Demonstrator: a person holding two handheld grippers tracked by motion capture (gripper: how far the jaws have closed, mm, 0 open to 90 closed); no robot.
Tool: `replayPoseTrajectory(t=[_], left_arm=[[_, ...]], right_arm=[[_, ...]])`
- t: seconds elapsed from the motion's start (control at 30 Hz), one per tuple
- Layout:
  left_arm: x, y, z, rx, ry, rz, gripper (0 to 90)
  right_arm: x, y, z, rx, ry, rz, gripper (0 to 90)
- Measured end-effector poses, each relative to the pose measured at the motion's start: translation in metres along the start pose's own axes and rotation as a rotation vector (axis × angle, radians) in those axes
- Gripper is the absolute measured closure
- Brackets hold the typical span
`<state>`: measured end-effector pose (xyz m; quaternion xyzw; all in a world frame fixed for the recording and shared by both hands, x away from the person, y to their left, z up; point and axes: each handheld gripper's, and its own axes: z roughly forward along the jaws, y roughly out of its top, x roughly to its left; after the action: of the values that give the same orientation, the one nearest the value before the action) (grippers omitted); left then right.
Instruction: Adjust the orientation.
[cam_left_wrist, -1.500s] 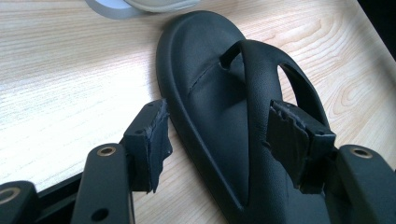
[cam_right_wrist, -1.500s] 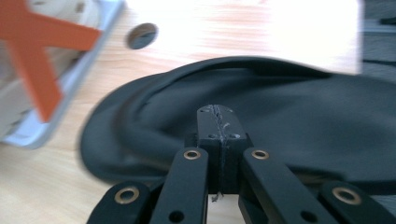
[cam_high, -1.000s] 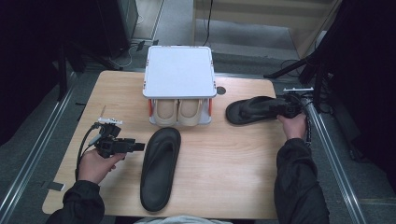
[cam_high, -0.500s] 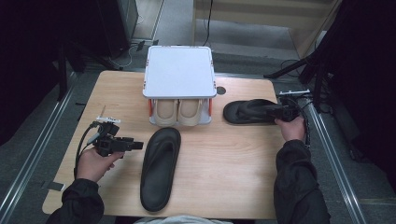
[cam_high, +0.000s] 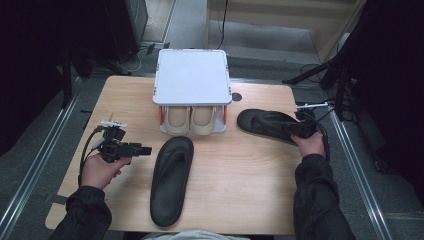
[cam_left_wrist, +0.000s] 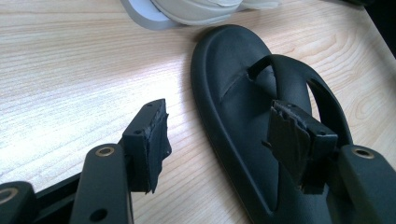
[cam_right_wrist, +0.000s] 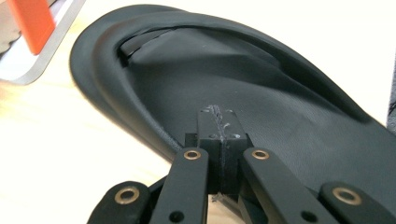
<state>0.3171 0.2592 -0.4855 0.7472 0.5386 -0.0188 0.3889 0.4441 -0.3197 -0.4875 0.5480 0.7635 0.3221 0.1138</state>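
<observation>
Black sandal (cam_high: 267, 124), clamped at its heel by the shut right hand-held gripper (cam_high: 295, 128), has been dragged toward nine o'clock across the worktop (cam_high: 240, 180), nearing the rack (cam_high: 192, 80); left hand-held gripper (cam_high: 145, 149) wide, empty.

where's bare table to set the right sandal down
Free: the wood between the near sandal and the right sleeve, and the far-left corner beside the shoe rack. Crowded: in front of the rack, by the beige shoes.
</observation>
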Motion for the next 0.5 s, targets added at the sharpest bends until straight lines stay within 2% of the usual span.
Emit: replayPoseTrajectory(t=[0.2, 0.3, 0.33, 0.37, 0.5], left_arm=[[0.004, 0.006, 0.002, 0.002, -0.004, -0.003, 38.5], [0.005, 0.009, 0.003, 0.009, -0.003, -0.003, 39.1], [0.006, 0.01, 0.004, 0.009, 0.013, -0.014, 40.5], [0.006, 0.01, 0.004, 0.006, 0.018, -0.02, 41.3], [0.01, 0.011, 0.002, -0.009, 0.018, -0.022, 41.1]], right_arm=[[0.017, -0.008, -0.003, 0.017, 0.006, -0.021, 90.0], [0.021, -0.01, -0.004, 0.02, 0.005, -0.027, 90.0], [0.022, -0.011, -0.005, 0.02, 0.006, -0.025, 90.0], [0.025, -0.015, -0.006, 0.018, 0.013, -0.001, 90.0], [0.031, -0.02, -0.009, 0.022, 0.017, 0.011, 90.0]])
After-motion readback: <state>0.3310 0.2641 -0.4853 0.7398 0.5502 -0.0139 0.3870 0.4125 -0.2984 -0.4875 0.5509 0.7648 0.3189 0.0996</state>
